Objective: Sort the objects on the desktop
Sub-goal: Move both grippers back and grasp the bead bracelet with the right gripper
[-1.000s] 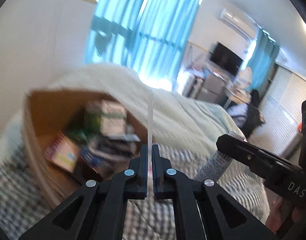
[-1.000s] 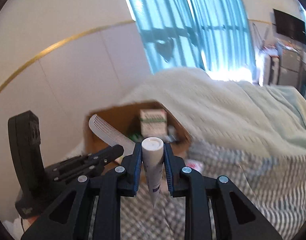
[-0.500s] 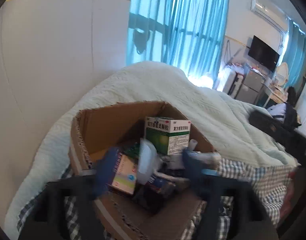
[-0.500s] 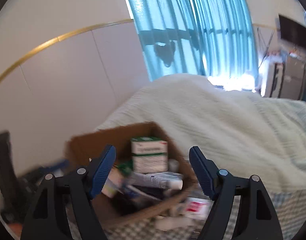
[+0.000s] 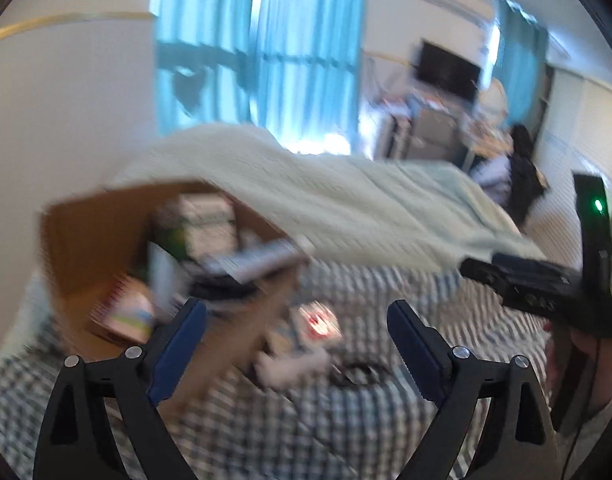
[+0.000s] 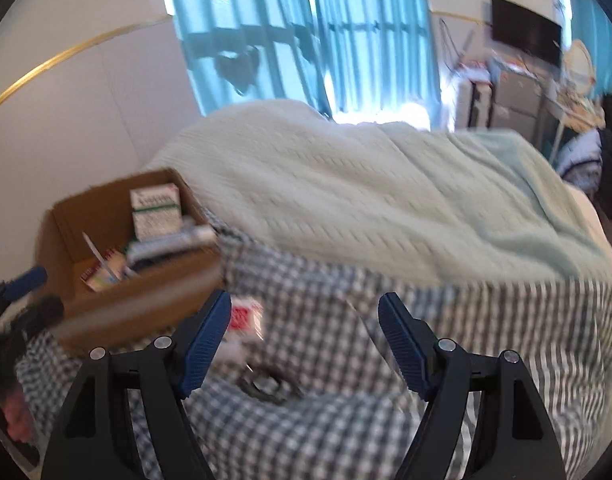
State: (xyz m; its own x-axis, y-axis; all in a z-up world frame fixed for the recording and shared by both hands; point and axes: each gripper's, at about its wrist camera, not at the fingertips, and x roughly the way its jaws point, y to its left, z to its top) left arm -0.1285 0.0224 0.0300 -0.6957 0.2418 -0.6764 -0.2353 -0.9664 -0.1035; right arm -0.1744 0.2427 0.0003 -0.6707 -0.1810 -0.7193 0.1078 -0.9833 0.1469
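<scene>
Presently, my left gripper stood with its jaws wide apart and nothing between them, held above the checked bedcover. My right gripper was likewise spread wide and empty, over the same checked cloth. Both views were blurred. A cardboard box sat on the bedcover to the left of both grippers, against the white wall, with a pale green blanket heaped behind and beside it. Inside the box a green-and-white carton stood upright at the back, a white tube lay across the contents just in front of it, and a white comb leaned on a small colourful packet nearer the front. Outside the box, just beside its front wall, a small packet with red print lay on the cloth. A dark ring-shaped item lay nearer to me, between the right gripper's fingers in that view; what it was I could not tell. In the left view a pale, blurred object lay near the red-printed packet, and it too was beyond identifying. Blue curtains hung behind the bed.
</scene>
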